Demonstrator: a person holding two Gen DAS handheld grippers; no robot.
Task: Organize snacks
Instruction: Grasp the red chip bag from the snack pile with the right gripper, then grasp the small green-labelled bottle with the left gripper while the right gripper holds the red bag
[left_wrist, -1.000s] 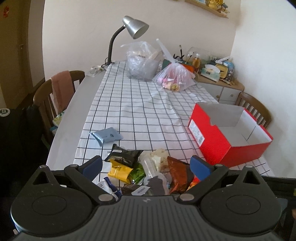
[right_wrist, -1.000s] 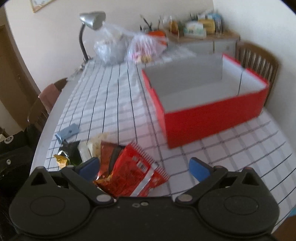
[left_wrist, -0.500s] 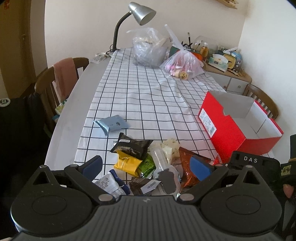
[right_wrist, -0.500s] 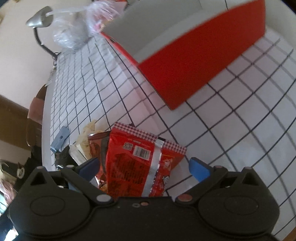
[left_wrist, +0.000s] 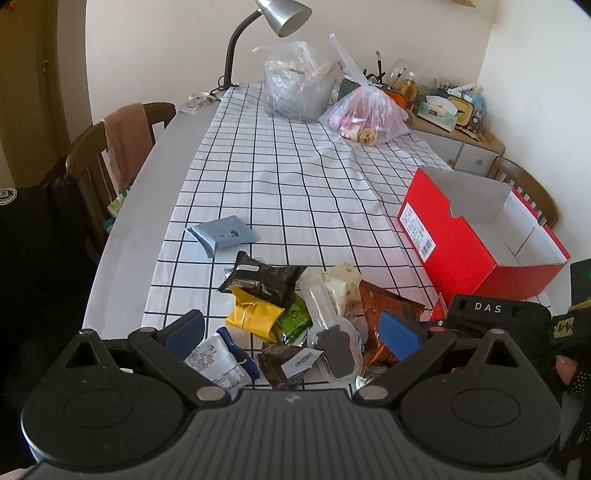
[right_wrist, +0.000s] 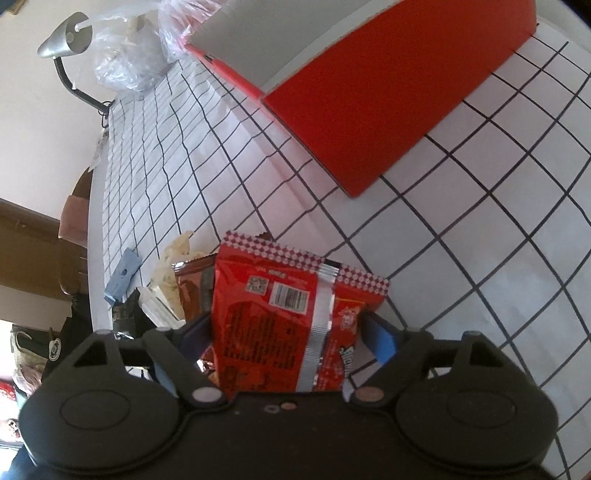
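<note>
Right wrist view shows your right gripper (right_wrist: 286, 328) clenched on the red foil snack packet with the silver back seam (right_wrist: 284, 314), both blue pads pressed against the packet's side edges. The packet sits at the near edge of the heap of wrapped snacks (left_wrist: 295, 321), on the black-and-white checked tablecloth (right_wrist: 461, 258). Whether it has cleared the cloth I cannot tell.

Your left gripper (left_wrist: 291, 332) is released, its fingers wide apart and hovering over the same heap, holding nothing.

The packet's long axis runs away from you along the fingers. Its crimped, diamond-patterned end points toward the open red cardboard shoebox (right_wrist: 369, 85), and its back with the barcode faces up. The near end is hidden behind the gripper body.

The step in hand, as I judge it, is carrying this packet to the box. To do it well:
- Keep the squeeze even; foil is slick and the air-filled bag can pop out sideways if you clamp harder
- Lift straight up first so the brown foil packet (right_wrist: 192, 284) touching its left side is not dragged along
- Come over the box's near red wall with height to spare, as the free crimped end may droop and catch the rim
- Lay it flat, long axis along the box's long side, against a wall to leave room for the rest
- Keep the left gripper clear of the carrying path
</note>
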